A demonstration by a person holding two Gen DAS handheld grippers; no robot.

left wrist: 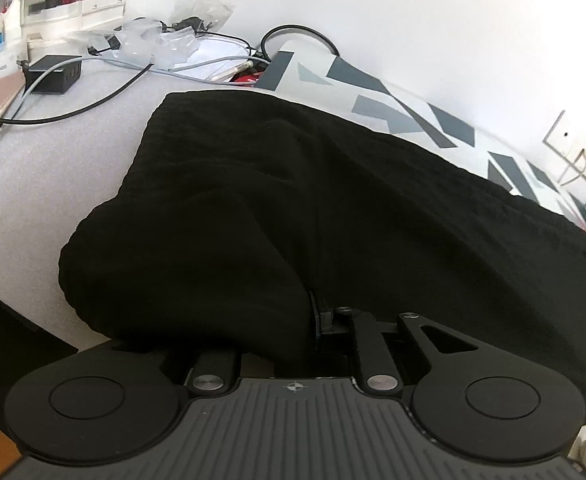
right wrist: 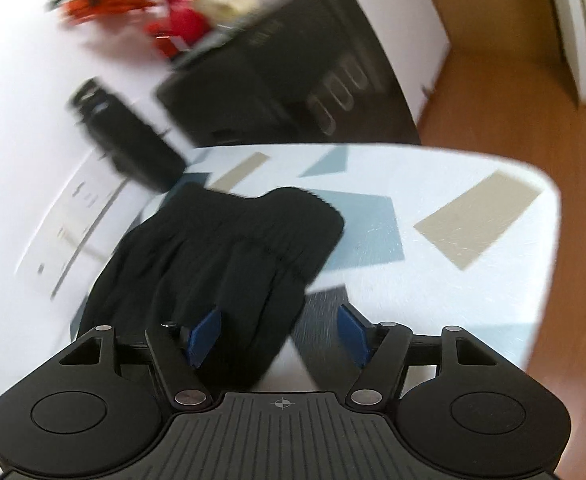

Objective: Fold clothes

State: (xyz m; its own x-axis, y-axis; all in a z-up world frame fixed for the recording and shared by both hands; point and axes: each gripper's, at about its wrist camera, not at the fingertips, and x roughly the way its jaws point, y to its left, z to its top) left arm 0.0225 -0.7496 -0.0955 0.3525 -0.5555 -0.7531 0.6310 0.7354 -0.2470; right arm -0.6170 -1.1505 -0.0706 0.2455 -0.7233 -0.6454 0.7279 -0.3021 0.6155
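Left wrist view: left gripper [left wrist: 313, 320] is clamped on black garment [left wrist: 293, 184], which lies bunched on the table [left wrist: 73, 152] toward 12 o'clock. Right gripper [right wrist: 279, 332] stands apart over the garment's end; folding looks barely begun.

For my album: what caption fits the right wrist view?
Open right gripper straddling a black garment on a patterned table.
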